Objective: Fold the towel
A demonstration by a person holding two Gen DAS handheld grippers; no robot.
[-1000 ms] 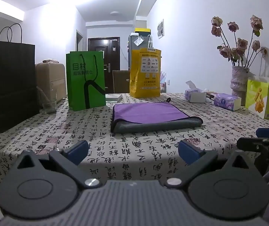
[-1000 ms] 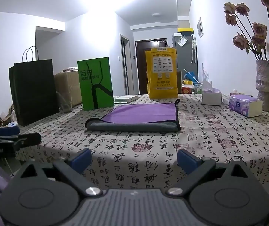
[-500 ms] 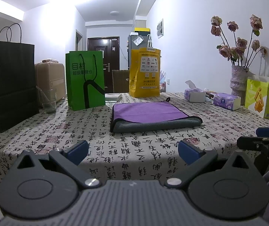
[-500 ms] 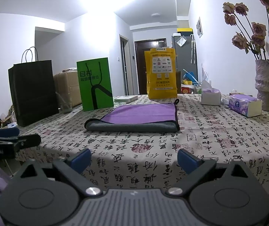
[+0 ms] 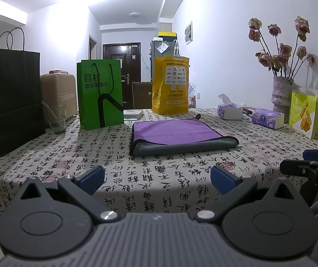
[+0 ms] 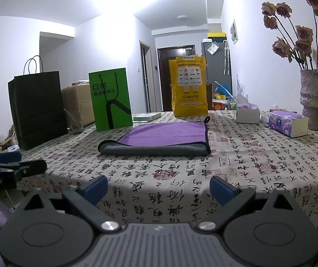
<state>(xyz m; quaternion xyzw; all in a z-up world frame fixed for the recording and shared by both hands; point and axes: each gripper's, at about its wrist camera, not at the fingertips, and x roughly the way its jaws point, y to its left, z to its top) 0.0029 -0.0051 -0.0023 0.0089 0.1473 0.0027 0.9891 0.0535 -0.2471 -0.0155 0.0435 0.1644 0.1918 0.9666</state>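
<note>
Purple microfibre with a grey underside: the towel (image 5: 176, 134) lies flat mid-table, already doubled once, grey fold edge toward me, black piping round the rim. A small hanging loop (image 6: 207, 118) sticks out at its far corner. Both views show it well ahead of the tongs, nothing on top of it.

Handling, my read: soft, light, limp. It will sag and drape as soon as one edge lifts, and the plush nap should grip the pads rather than slip. No stiffness to help, so both layers must be pinched together or the top sheet will peel off alone. Best purchase looks like the two corners along one short side, where the piping gives a firmer bead to bite.

Left tongs (image 5: 156, 176): blue pads spread wide, holding nothing, hovering over the near table edge. Right tongs (image 6: 159, 188): same, spread apart and empty, also short of the towel.

Table (image 5: 47, 155) wears a cloth printed with calligraphy; loose cloth may ruck if I drag the towel.

Around it: green bag (image 5: 100, 93) and black bag (image 5: 11, 98) to the left, yellow bag (image 5: 170, 84) behind, tissue packs (image 6: 288, 123) and a vase of dried roses (image 5: 281, 93) to the right. All well apart from the towel.
</note>
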